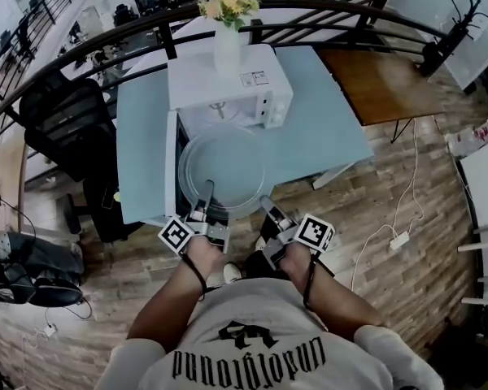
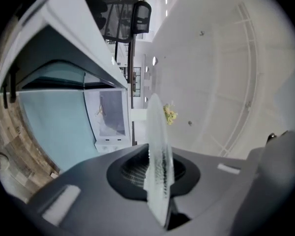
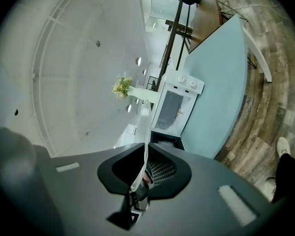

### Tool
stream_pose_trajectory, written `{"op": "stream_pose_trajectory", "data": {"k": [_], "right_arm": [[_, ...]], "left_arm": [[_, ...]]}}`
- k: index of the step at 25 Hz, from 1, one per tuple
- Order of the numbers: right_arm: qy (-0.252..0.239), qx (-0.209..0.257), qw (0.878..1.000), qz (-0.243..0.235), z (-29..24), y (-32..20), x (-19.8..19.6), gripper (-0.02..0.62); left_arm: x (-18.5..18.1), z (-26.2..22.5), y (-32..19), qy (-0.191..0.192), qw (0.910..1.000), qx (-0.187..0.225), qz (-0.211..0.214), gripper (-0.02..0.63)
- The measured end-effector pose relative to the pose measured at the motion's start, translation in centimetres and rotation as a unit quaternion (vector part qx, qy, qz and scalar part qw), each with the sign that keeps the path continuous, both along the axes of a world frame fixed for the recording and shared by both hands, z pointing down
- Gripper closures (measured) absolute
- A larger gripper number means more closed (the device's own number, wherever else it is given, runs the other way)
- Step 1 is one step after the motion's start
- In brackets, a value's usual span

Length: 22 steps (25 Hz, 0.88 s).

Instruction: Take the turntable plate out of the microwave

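Turntable plate [image 1: 224,169] is out of the microwave [image 1: 228,80], held about level in the air in front of the open cavity, above the near part of the surface [image 1: 333,128]. Left gripper [image 1: 203,195] and right gripper [image 1: 268,208] both have their fingers [image 2: 88,181] clamped on the plate's near rim. Both gripper views show the glass edge pinched between them.

Risks, as a judgement:
- Both grips sit on the same near side, so most of the plate hangs out unsupported. Smooth glass and a thin rim bite mean it may pivot down or slide out.
- If the hands drift apart or tilt unevenly, the rim twists in the fingers and one side could let go.
- The plate's left edge is just beside the open door [image 1: 171,165]. A leftward swing could knock it there.
- A push back against the microwave might rock the vase of flowers [image 1: 226,31] on top.
- Past the surface edge lies the wood floor [image 1: 390,210]. A drop there likely shatters the glass.
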State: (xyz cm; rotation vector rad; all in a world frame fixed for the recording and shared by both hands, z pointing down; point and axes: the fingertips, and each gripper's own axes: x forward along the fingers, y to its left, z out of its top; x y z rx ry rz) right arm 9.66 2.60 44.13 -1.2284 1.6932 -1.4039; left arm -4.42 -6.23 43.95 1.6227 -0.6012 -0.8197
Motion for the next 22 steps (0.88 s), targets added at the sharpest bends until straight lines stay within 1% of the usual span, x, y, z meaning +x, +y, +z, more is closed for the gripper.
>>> {"op": "stream_pose_trajectory", "data": {"k": [3, 8, 12, 15, 17, 19, 22], "right_arm": [[0.008, 0.005, 1.0, -0.002, -0.8, 1.8, -1.0, 0.569], [0.015, -0.001, 1.0, -0.004, -1.5, 4.6, -2.0, 0.569], [0.007, 0.018, 1.0, -0.022, -2.5, 5.8, -2.4, 0.569], [0.009, 0.011, 0.999, -0.034, -2.6, 7.1, -1.9, 0.569], [0.02, -0.003, 0.999, -0.041, -2.4, 8.2, -1.2, 0.569], [0.031, -0.012, 0.998, -0.051, -2.1, 9.3, -0.3, 0.569], [0.029, -0.018, 0.997, -0.063, -1.7, 11.3, 1.0, 0.569]], "left_arm": [[-1.1, -0.9, 1.9, 0.008, 1.0, 0.001, 0.003, 0.529], [-2.5, -1.8, 4.8, 0.005, 0.9999, 0.009, 0.002, 0.529], [-2.8, -2.5, 6.5, 0.009, 0.9999, 0.008, -0.008, 0.529], [-2.7, -2.8, 8.1, 0.011, 0.9997, 0.008, -0.02, 0.529], [-2.5, -2.7, 9.3, 0.008, 0.9995, 0.009, -0.029, 0.529], [-1.9, -2.5, 10.6, 0.012, 0.9992, 0.005, -0.037, 0.529], [-0.6, -2.2, 12.9, 0.02, 0.9988, 0.002, -0.045, 0.529]]}}
